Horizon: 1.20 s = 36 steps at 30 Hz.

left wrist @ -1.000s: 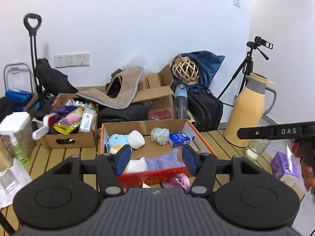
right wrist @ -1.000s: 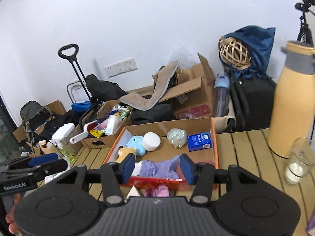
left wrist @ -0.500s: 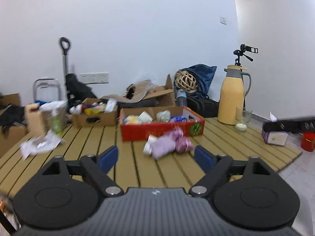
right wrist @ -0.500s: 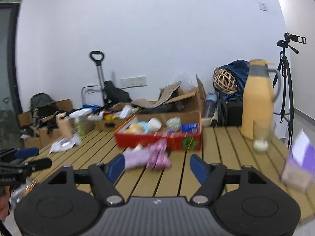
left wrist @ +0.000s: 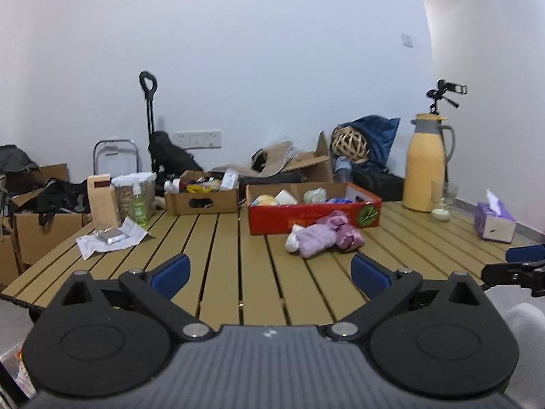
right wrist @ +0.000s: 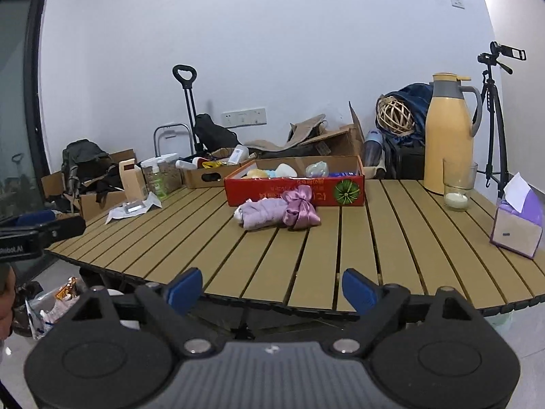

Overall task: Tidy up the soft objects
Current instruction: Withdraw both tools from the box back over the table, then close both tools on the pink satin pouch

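A lilac soft bundle (left wrist: 313, 237) (right wrist: 260, 213) and a pink satin pouch (left wrist: 347, 235) (right wrist: 301, 209) lie on the slatted wooden table (left wrist: 238, 272) in front of a red cardboard box (left wrist: 306, 216) (right wrist: 293, 189) that holds several soft toys. My left gripper (left wrist: 269, 272) is open and empty, low over the table's near edge. My right gripper (right wrist: 270, 289) is open and empty, just off the table's front edge. Each gripper shows at the side of the other's view.
A yellow thermos jug (right wrist: 449, 133) and a glass (right wrist: 458, 185) stand at the right, with a purple tissue box (right wrist: 517, 221). A brown box of bottles (left wrist: 201, 199), a spray bottle (left wrist: 139, 204) and a white wrapper (left wrist: 109, 238) sit at the left. Clutter lies behind the table.
Both grippers have pulled back from above the red box to the table's near edge and dropped lower. Their jaws have opened wider.
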### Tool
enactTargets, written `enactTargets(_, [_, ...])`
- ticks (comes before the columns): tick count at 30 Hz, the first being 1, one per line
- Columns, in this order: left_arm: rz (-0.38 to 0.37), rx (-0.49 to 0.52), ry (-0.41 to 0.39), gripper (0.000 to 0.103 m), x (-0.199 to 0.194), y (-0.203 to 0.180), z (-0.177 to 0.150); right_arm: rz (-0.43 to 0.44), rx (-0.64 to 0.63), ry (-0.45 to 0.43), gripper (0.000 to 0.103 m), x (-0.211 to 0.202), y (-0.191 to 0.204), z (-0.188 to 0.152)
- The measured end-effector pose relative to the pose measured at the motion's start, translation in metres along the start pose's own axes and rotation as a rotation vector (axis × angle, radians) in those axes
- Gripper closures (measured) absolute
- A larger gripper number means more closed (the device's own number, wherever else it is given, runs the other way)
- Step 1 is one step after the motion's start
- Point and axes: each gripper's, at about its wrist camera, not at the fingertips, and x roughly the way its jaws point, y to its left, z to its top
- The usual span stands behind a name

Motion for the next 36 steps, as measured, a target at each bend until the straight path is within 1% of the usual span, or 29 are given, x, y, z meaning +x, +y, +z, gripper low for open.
enactTargets(2, [0.0, -0.009, 0.019, 0.0, 0.008, 0.001, -0.003, -0.005, 0.007, 0.007, 0.014, 0.006, -0.002, -0.004])
enactTargets(6, [-0.013, -0.009, 0.069, 0.0, 0.033, -0.001, -0.012, -0.005, 0.029, 0.038, 0.015, 0.032, -0.008, -0.004])
enactTargets(9, [-0.03, 0.001, 0.098, 0.0, 0.061, -0.008, -0.011, -0.004, 0.041, 0.06, 0.016, 0.058, -0.014, -0.001])
enactTargets(13, [-0.062, 0.013, 0.116, 0.0, 0.104, -0.019, -0.006, 0.0, 0.056, 0.069, 0.016, 0.101, -0.023, 0.012])
enactTargets(15, [-0.058, 0.002, 0.138, 0.001, 0.134, -0.023, -0.005, 0.001, 0.065, 0.081, 0.017, 0.129, -0.028, 0.022])
enactTargets(18, [-0.067, -0.033, 0.183, 0.001, 0.177, -0.028, -0.002, -0.005, 0.036, 0.073, 0.017, 0.171, -0.028, 0.04])
enactTargets(20, [-0.076, -0.023, 0.183, 0.001, 0.201, -0.03, 0.005, -0.001, 0.026, 0.087, 0.017, 0.203, -0.029, 0.054])
enactTargets(22, [-0.086, -0.014, 0.167, 0.001, 0.227, -0.034, 0.018, 0.013, 0.026, 0.106, 0.017, 0.237, -0.032, 0.066])
enactTargets(24, [-0.112, -0.025, 0.171, 0.003, 0.258, -0.038, 0.033, 0.031, 0.048, 0.135, 0.017, 0.277, -0.042, 0.074])
enactTargets(25, [-0.127, -0.025, 0.179, 0.004, 0.271, -0.041, 0.038, 0.026, 0.067, 0.153, 0.017, 0.293, -0.049, 0.075])
enactTargets(27, [-0.166, -0.014, 0.187, 0.009, 0.301, -0.051, 0.048, 0.032, 0.122, 0.168, 0.018, 0.315, -0.064, 0.077])
enactTargets(28, [-0.183, -0.005, 0.198, 0.011, 0.318, -0.058, 0.052, 0.031, 0.138, 0.181, 0.024, 0.323, -0.072, 0.077])
enactTargets(29, [-0.201, 0.0, 0.217, 0.018, 0.333, -0.065, 0.056, 0.021, 0.131, 0.204, 0.026, 0.33, -0.078, 0.078])
enactTargets(30, [-0.235, 0.0, 0.239, 0.02, 0.351, -0.072, 0.061, 0.019, 0.117, 0.207, 0.026, 0.332, -0.083, 0.078])
enactTargets(31, [-0.283, -0.007, 0.268, 0.02, 0.372, -0.079, 0.065, 0.012, 0.102, 0.202, 0.026, 0.332, -0.086, 0.078])
enactTargets(32, [-0.288, -0.015, 0.309, 0.028, 0.391, -0.084, 0.068, -0.007, 0.076, 0.195, 0.026, 0.333, -0.089, 0.08])
enactTargets(33, [-0.267, -0.024, 0.344, 0.042, 0.408, -0.089, 0.069, -0.025, 0.054, 0.186, 0.026, 0.334, -0.092, 0.08])
enactTargets(34, [-0.266, -0.035, 0.359, 0.045, 0.421, -0.093, 0.071, -0.036, 0.044, 0.178, 0.026, 0.333, -0.095, 0.081])
enactTargets(35, [-0.283, -0.049, 0.366, 0.046, 0.429, -0.095, 0.07, -0.05, 0.033, 0.164, 0.026, 0.331, -0.096, 0.082])
enactTargets(36, [-0.315, -0.077, 0.387, 0.047, 0.437, -0.095, 0.068, -0.065, 0.023, 0.151, 0.026, 0.33, -0.097, 0.082])
